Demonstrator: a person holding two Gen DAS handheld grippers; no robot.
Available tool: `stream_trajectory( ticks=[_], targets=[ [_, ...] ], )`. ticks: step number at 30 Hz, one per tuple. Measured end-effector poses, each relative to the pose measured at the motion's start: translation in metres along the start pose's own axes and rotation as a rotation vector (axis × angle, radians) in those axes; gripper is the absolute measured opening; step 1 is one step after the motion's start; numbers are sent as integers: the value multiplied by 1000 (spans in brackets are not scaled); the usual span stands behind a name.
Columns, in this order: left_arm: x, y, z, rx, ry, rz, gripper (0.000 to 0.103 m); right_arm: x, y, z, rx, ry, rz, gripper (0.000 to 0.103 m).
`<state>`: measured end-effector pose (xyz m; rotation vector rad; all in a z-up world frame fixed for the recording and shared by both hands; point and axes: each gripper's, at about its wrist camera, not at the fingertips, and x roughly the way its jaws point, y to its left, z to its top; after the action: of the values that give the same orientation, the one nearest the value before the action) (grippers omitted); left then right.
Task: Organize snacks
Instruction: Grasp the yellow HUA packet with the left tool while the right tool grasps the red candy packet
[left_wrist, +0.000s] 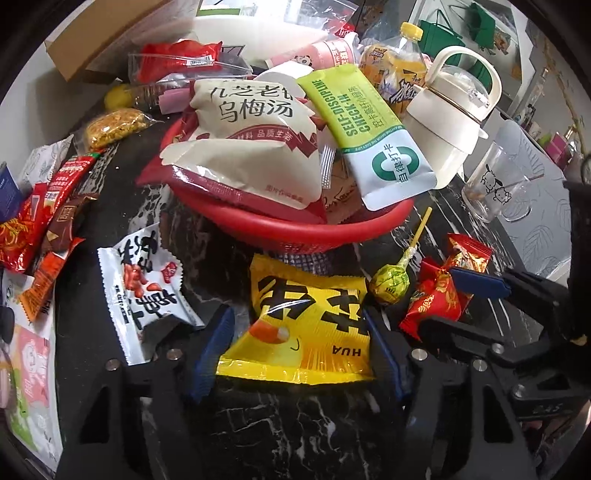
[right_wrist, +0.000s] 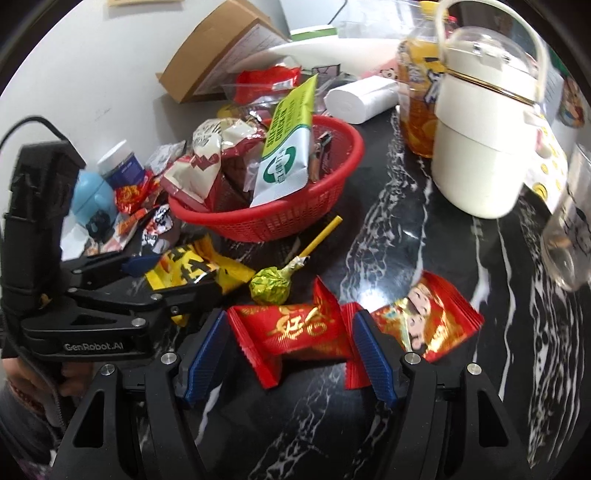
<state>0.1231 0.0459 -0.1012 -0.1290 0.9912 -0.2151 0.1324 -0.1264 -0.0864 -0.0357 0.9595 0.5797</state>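
A yellow snack packet (left_wrist: 306, 325) lies flat on the black marble table in front of the red basket (left_wrist: 295, 229). My left gripper (left_wrist: 297, 354) straddles it, both blue pads against its side edges. In the right wrist view that gripper (right_wrist: 173, 275) comes in from the left with the yellow packet (right_wrist: 225, 273) between its fingers. My right gripper (right_wrist: 290, 354) stands open around a red wrapped candy (right_wrist: 295, 328) lying on the table; its frilled ends reach the pads. A green lollipop (right_wrist: 267, 286) lies between the two. The basket (right_wrist: 354, 147) holds several packets.
A second red candy (right_wrist: 424, 325) lies just right of the right gripper. A cream kettle (right_wrist: 484, 147), a juice bottle (right_wrist: 417, 103) and a clear glass (right_wrist: 569, 240) stand at the right. Loose snack packets, including a white one (left_wrist: 147, 288), crowd the left of the table.
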Motion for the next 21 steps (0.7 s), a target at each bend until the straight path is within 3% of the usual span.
stream_trajectory(
  ticks=[6,12,21],
  targets=[
    [-4,2,-2,5,-11,11,68,11,7,2,-52,29,-16,70],
    [-15,2,-5,-1,-27,17,68,13,15,-1,-80,34,-75,52],
    [-34,0,-11,-24,-60,11,68,-5,13,-6,-48,-9,-50,48]
  ],
)
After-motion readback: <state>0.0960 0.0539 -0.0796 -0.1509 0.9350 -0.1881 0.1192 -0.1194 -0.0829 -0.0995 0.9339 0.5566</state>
